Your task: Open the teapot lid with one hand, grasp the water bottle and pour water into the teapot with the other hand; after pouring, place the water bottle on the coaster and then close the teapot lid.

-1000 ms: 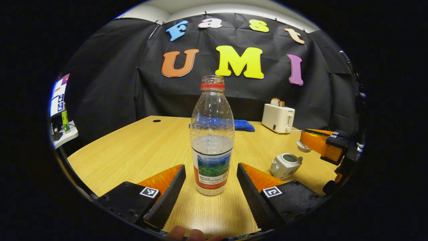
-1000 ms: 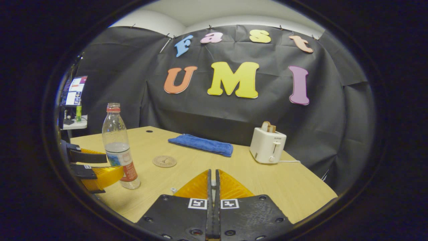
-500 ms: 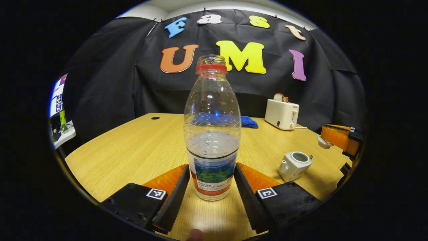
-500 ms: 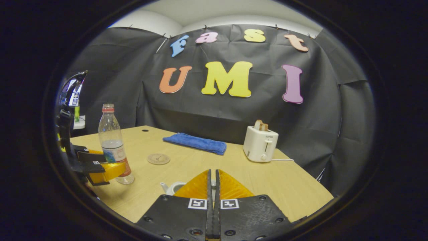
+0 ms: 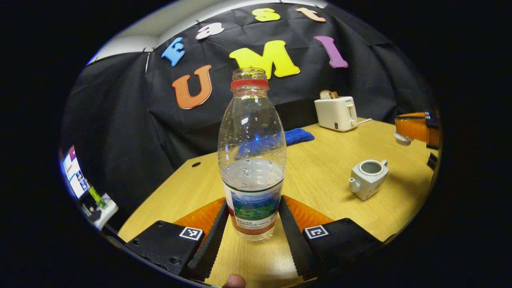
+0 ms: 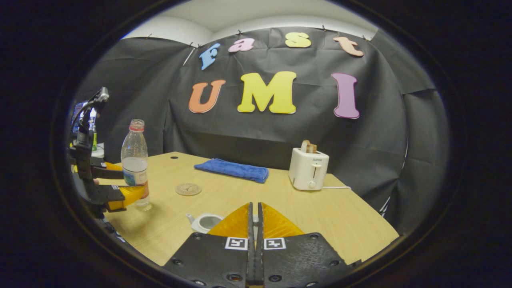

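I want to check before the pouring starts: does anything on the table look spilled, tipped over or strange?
Nothing looks spilled or tipped. The water bottle has no cap and the teapot has no lid, as pouring needs. The coaster, blue towel and toaster sit normally.

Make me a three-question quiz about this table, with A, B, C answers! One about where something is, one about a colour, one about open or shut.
1. Where is the bread?
A. In the toaster
B. On the blue towel
C. In the teapot

2. What colour is the ring around the water bottle's neck?
A. Green
B. Red
C. Yellow

3. Is the teapot's lid on?
A. Yes, shut tight
B. Half on
C. No, the top is open

Answers:
1 A: bread sticks up from the toaster.
2 B: the water bottle has a red neck ring.
3 C: the teapot shows an open, hollow top.
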The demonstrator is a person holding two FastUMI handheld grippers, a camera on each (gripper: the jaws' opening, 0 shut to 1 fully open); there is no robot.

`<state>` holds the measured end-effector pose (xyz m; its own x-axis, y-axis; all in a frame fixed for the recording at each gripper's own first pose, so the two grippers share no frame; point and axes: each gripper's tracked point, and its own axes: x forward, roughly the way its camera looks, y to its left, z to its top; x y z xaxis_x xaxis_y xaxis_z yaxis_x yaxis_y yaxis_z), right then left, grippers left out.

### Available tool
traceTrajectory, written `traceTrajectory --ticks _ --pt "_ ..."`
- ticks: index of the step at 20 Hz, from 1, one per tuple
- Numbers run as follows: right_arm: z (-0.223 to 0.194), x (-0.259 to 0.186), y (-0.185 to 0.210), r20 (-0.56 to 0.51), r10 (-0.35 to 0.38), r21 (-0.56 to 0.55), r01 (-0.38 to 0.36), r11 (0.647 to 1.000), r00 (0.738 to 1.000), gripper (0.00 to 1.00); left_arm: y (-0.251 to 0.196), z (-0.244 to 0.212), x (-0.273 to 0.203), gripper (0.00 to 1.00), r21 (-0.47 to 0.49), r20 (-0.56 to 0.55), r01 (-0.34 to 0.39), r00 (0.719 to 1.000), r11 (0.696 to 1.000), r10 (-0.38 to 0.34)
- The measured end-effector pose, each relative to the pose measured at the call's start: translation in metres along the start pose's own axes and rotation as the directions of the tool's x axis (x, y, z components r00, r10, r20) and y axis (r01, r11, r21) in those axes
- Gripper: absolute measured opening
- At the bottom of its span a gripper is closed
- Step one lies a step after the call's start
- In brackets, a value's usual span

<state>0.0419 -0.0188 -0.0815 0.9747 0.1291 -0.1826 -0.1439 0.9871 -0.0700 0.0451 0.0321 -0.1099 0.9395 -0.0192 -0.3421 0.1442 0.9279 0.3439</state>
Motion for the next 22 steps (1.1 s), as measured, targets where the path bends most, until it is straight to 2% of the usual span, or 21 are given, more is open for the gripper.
traceTrajectory --ticks 3,6,9,12,16,19,22 --pt "0.002 -0.005 -0.015 0.007 -0.013 0.004 0.013 1.0 1.0 0.0 -0.002 -0.009 -0.002 0.76 0.189 -0.06 0.016 0.998 0.982 -0.005" --pt "-0.002 -0.007 -0.023 0.003 -0.014 0.013 0.014 1.0 1.0 0.0 0.002 -0.005 -0.001 0.76 0.385 -0.062 -0.003 0.998 0.923 0.029" --pt "-0.008 -0.01 -0.03 -0.009 -0.008 0.031 0.008 0.999 1.0 0.0 0.0 -0.004 0.001 0.76 0.545 -0.064 -0.001 0.997 0.839 0.043" --pt "-0.007 -0.014 -0.042 0.0 -0.027 0.038 0.027 0.999 1.0 0.0 0.001 -0.007 0.006 0.76 0.68 -0.073 -0.003 0.995 0.734 0.071" --pt "-0.011 -0.02 -0.052 0.003 -0.037 0.051 0.037 0.998 0.999 0.0 -0.005 -0.012 0.007 0.76 0.773 -0.096 0.024 0.992 0.633 0.079" --pt "-0.017 -0.021 -0.057 -0.006 -0.037 0.062 0.037 0.997 0.999 0.0 -0.006 -0.001 0.007 0.76 0.832 -0.07 0.003 0.993 0.555 0.099" --pt "-0.021 -0.021 -0.063 -0.012 -0.039 0.073 0.04 0.997 0.999 0.0 0.001 0.015 0.008 0.76 0.892 -0.027 -0.032 0.992 0.451 0.124"
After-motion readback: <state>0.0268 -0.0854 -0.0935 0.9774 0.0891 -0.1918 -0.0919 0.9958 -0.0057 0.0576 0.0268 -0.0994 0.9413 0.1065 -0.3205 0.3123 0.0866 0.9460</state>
